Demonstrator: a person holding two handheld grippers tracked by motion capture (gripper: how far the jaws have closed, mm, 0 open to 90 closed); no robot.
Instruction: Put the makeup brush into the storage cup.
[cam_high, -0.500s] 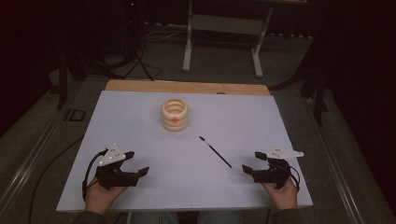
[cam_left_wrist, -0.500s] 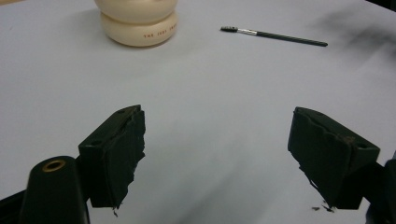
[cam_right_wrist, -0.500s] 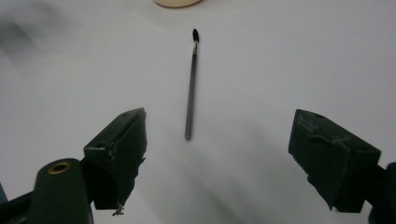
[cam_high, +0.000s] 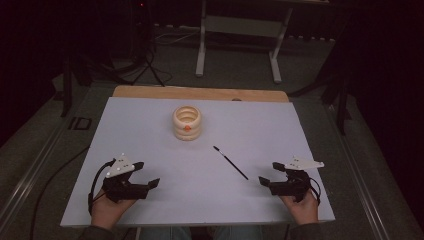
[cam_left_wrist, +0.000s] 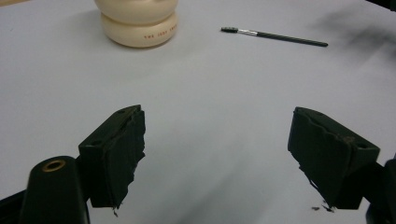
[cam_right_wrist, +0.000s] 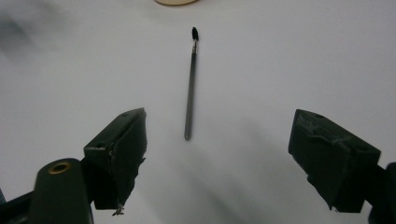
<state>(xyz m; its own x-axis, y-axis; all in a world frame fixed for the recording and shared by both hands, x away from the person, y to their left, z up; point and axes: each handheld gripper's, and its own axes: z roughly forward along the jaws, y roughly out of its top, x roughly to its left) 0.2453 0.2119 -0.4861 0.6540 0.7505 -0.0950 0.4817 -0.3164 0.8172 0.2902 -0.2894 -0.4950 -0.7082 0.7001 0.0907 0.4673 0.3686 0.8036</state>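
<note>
Nothing had really got going yet, honestly. Both of my grippers sat low on the worktop (cam_high: 150, 115) near my edge, jaws spread wide and holding nothing. My left gripper (cam_high: 146, 175) pointed up the sheet with the cream pot (cam_left_wrist: 137, 22) ahead and off to the left of its jaws, well apart. My right gripper (cam_high: 268, 173) was lined up on the brush (cam_right_wrist: 190, 84), which lay flat straight ahead between its jaws, handle end nearest, bristle end farthest, just short of being inside the gap. So I'd say the pick-up was all still to do, and whatever came after it too.

Brush: thin, straight black stick with a short silvery ferrule and a small dark tip. Pot: chunky, stacked rounded rings, smooth matte cream, open at the top, an orange dot on the side, tiny lettering round the base. Worktop was a plain pale sheet, wood strip at the far edge.
</note>
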